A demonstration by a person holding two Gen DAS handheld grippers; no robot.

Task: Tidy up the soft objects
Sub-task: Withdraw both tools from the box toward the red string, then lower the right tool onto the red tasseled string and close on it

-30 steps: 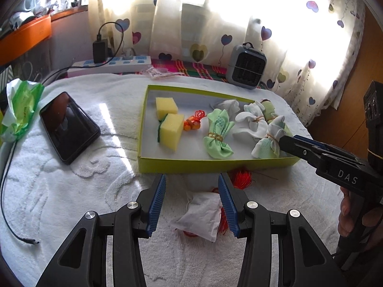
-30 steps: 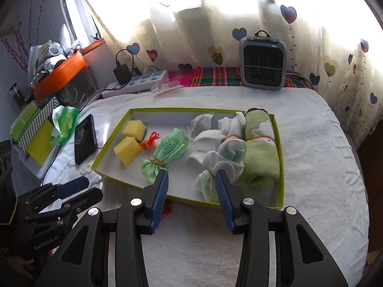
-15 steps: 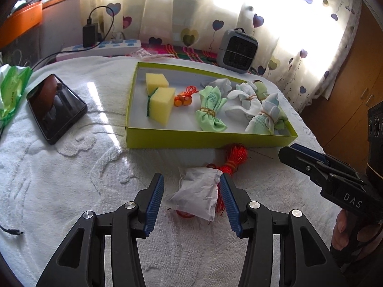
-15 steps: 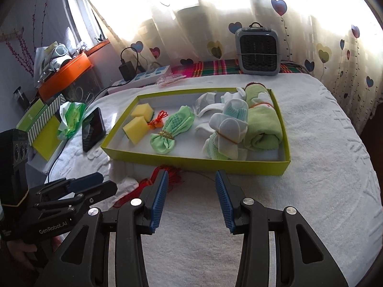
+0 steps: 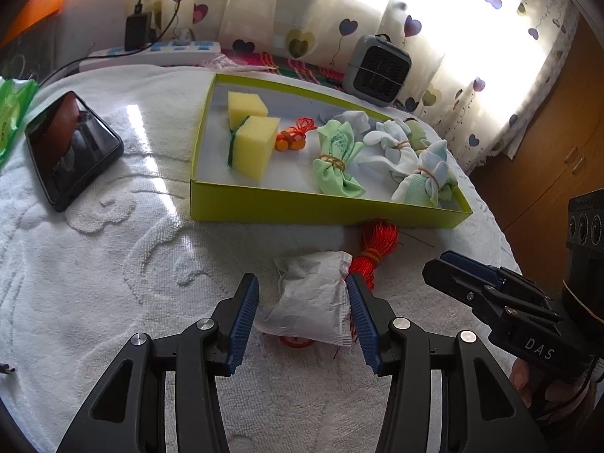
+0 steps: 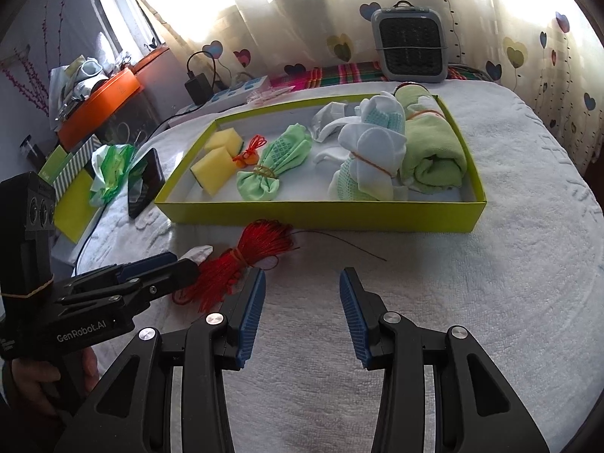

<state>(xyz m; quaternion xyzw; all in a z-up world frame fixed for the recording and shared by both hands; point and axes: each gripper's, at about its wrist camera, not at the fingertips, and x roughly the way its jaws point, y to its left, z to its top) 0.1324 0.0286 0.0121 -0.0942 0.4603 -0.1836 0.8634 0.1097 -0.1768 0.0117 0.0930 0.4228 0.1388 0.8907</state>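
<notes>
A white paper pouch (image 5: pixel 313 302) lies on the white towel in front of the yellow-green box (image 5: pixel 302 207), partly on top of a red cord bundle (image 5: pixel 377 241). My left gripper (image 5: pixel 301 281) is open and straddles the pouch; its right pad is at the pouch's edge and its left pad stands clear. My right gripper (image 6: pixel 302 273) is open over bare towel, with the red cord bundle (image 6: pixel 256 249) just left of its left finger. The box holds yellow sponges (image 5: pixel 253 143), an orange trinket (image 5: pixel 290 141), tied cloth bundles (image 5: pixel 336 158) and a rolled green towel (image 6: pixel 430 143).
A black phone (image 5: pixel 68 147) lies left of the box, with a green plastic bag (image 5: pixel 11 109) beyond it. A small grey heater (image 5: pixel 381 70) and a power strip (image 5: pixel 170 47) stand at the back by the curtain. The table's rounded edge drops off at the right.
Both grippers have sunk toward the towel. The left one has come down around the white pouch with its jaws a little wider. The right one now shows the red cord in front of it.
</notes>
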